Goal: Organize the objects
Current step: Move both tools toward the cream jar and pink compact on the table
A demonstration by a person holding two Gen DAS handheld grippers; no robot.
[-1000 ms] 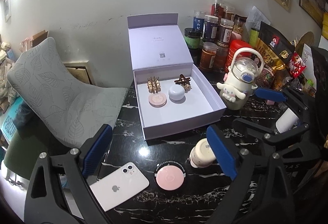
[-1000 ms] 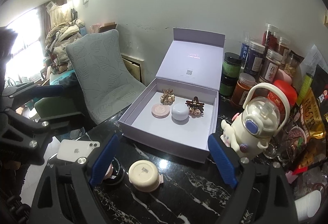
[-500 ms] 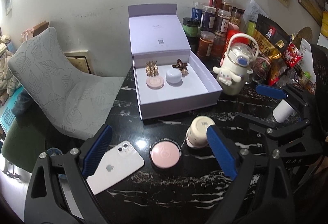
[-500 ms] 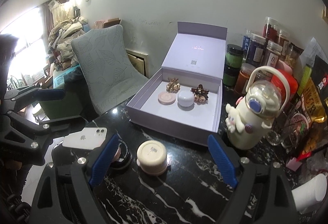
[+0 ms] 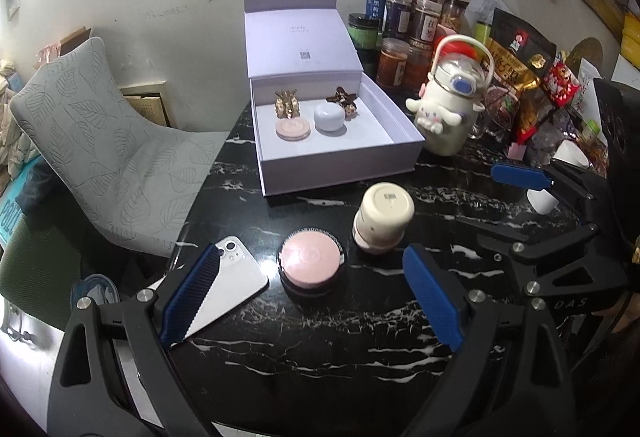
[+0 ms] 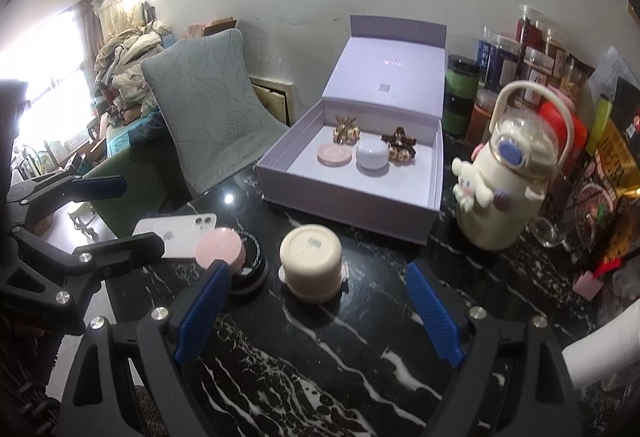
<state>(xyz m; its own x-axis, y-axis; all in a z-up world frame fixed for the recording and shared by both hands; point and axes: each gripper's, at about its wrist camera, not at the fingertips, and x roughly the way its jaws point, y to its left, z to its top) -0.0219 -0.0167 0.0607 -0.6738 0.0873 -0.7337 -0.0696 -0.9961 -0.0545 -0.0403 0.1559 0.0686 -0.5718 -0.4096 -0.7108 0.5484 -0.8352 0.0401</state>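
An open lilac gift box (image 5: pixel 340 173) (image 6: pixel 344 213) stands on the black marble table (image 5: pixel 340 337). Inside lie a pink disc (image 5: pixel 293 129), a white round jar (image 5: pixel 329 116) and two hair clips (image 5: pixel 286 103). In front of the box stand a cream jar (image 5: pixel 384 215) (image 6: pixel 311 261) and a pink-lidded black compact (image 5: pixel 311 265) (image 6: pixel 228 257). My left gripper (image 5: pixel 312 309) is open and empty, just short of the compact. My right gripper (image 6: pixel 316 315) is open and empty, just short of the cream jar.
A white phone (image 5: pixel 228 285) lies at the table's left edge. A cream cartoon bottle (image 5: pixel 448 109) stands right of the box. Jars (image 5: pixel 400 37) and snack bags (image 5: pixel 520 69) crowd the back right. A grey chair (image 5: pixel 104 157) stands left of the table.
Both grippers have drawn back from the box and risen; the box now sits farther off, and the compact and cream jar lie ahead of the fingertips. Both stayed open.
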